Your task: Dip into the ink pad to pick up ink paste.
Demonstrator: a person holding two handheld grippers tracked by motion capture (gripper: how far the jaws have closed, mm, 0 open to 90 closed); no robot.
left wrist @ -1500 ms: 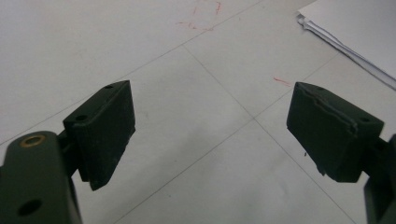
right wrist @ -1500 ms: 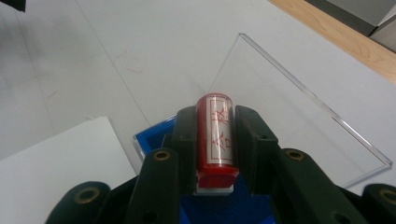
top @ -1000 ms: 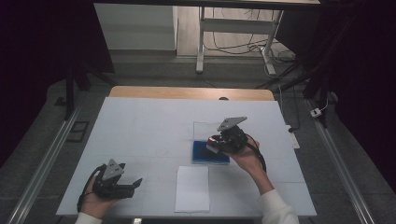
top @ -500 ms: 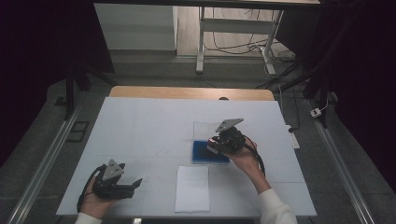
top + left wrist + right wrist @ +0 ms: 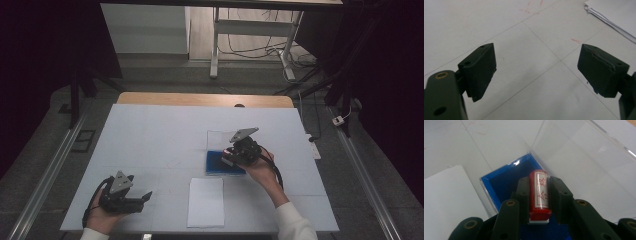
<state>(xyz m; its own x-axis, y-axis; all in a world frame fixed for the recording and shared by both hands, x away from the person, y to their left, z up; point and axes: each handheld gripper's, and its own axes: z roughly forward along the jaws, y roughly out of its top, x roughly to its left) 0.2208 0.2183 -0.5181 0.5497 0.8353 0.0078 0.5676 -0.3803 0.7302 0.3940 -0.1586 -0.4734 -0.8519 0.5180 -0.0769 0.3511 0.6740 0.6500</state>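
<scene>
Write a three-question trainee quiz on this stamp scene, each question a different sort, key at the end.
1. True or false: the left tool is shut on the white sheet of paper.
2. What does the right tool hold? A) red cylindrical stamp with white characters B) pencil C) blue sponge
3. Fill in: the stamp is held above the blue-lined tray of the clear plastic case, whose clear lid is ____.

Key: 1 false; 2 A; 3 open.

left gripper (image 5: 142, 198) jaws apart, right gripper (image 5: 539, 195) clamped
</scene>
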